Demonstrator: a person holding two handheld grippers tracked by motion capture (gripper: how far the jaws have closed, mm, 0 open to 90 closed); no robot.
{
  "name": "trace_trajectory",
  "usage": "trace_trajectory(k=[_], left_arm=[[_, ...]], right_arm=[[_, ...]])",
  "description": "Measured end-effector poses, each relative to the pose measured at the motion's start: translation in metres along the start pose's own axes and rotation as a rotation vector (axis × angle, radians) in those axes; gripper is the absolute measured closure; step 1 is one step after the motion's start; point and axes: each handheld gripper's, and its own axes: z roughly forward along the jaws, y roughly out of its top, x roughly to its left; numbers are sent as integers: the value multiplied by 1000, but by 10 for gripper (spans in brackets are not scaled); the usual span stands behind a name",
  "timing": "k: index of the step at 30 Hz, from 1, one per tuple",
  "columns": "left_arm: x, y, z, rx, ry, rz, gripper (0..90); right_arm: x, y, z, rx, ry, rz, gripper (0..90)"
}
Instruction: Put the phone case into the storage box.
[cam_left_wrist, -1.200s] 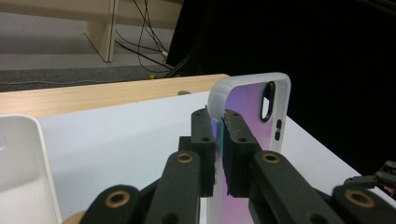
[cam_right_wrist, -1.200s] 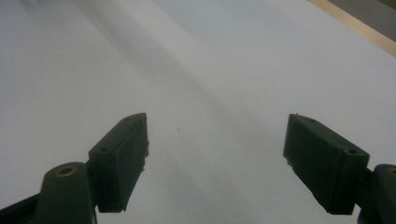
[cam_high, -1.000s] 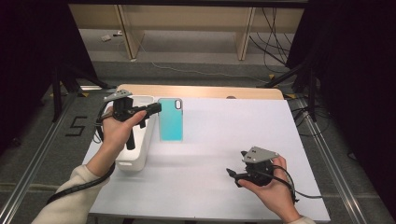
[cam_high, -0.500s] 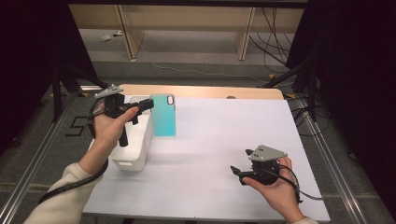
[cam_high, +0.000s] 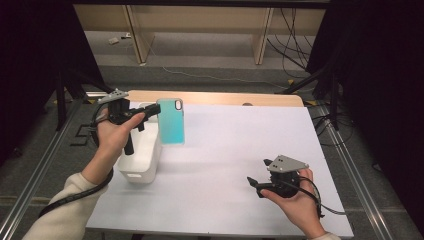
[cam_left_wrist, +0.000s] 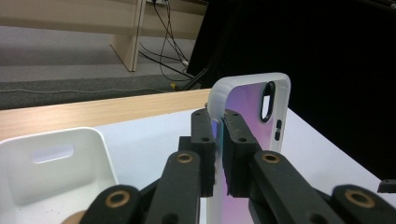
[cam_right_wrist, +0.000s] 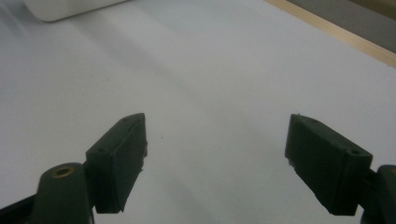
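1. Now the left gripper (cam_high: 150, 111) is pinching the phone case (cam_high: 170, 121); in the left gripper view its two black jaws press on one long edge of the case (cam_left_wrist: 247, 140).
2. The case is lifted from the table (cam_high: 240, 150) and hangs upright, with the camera hole at the top.
3. Just below and beside it stands the white bin (cam_high: 142, 155), near the left edge of the table.
4. The right gripper (cam_high: 256, 183) is well apart, low over the near right part of the table; its jaws are spread wide with nothing between them.
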Motion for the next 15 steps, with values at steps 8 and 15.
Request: trace_trajectory(k=[8, 15], left_arm=[[8, 3, -4, -4, 20, 4, 838], [12, 4, -5, -9, 33, 0, 838]], right_arm=[[-1, 0, 0, -10, -2, 4, 221], [-1, -1, 0, -14, -9, 8, 221]])
